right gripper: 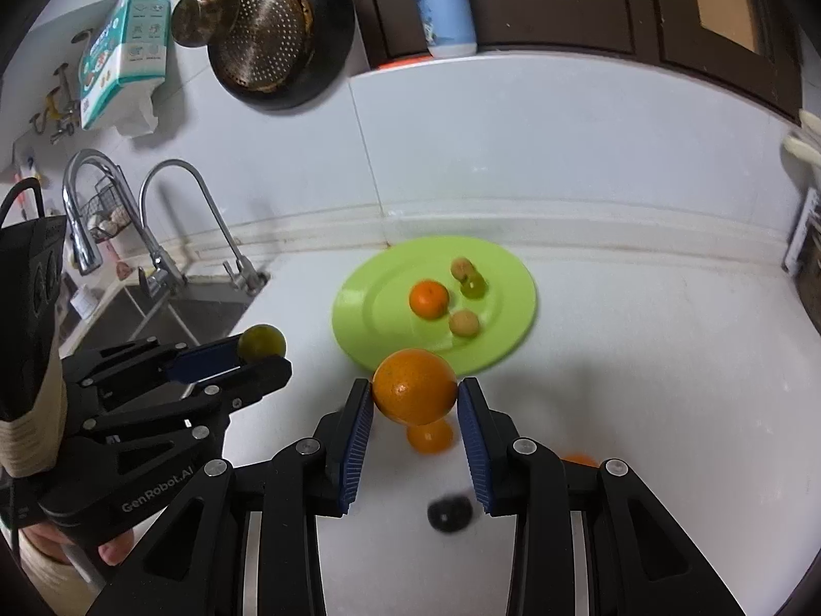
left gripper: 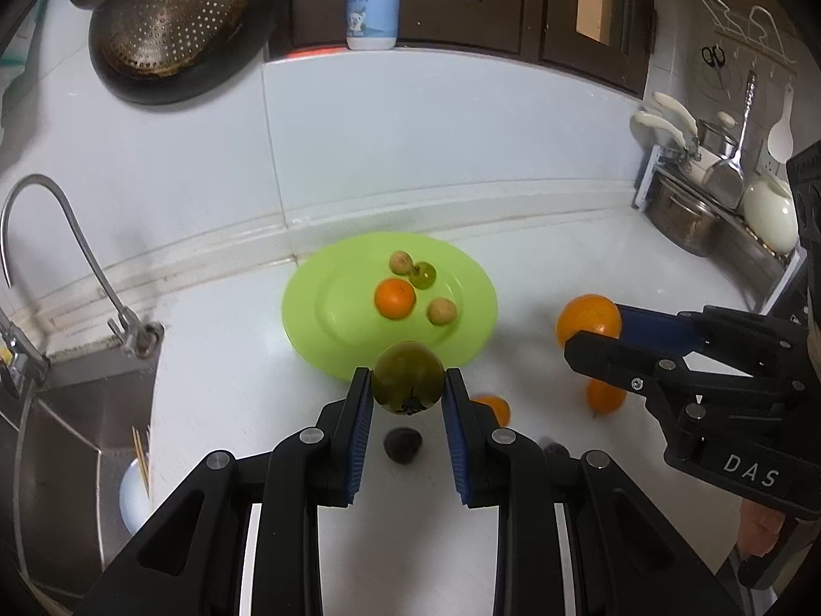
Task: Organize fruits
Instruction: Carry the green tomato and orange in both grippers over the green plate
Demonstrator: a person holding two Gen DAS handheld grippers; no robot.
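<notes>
We see the white counter (left gripper: 215,400) spread under everything, with the steel sink (left gripper: 61,436) at nine o'clock in the left wrist view and its curved tap (left gripper: 61,236) above it. A dark pan holding a perforated strainer (left gripper: 169,10) hangs on the wall at eleven o'clock, and a white and blue bottle (left gripper: 373,0) stands at twelve. Our left gripper (left gripper: 408,385) fills the six o'clock edge of its own view, its blue pads clamped on either side of a green fruit (left gripper: 408,377) held above the counter, just short of the near rim of the lime green plate (left gripper: 313,308). Our right gripper (right gripper: 414,392) is likewise closed on a large orange (right gripper: 414,386), pinched between its pads in front of the plate's near rim, and it shows at three o'clock in the left wrist view. The plate sits at the centre and carries a small orange (left gripper: 394,298), a small green fruit (left gripper: 424,275) at one o'clock from it, and two tan round fruits (left gripper: 442,311), one at four o'clock and one at twelve. On the counter below the grippers lie two more oranges (left gripper: 606,396), one half hidden behind the left gripper's fingers, and a small dark fruit (left gripper: 403,444) at six o'clock.
</notes>
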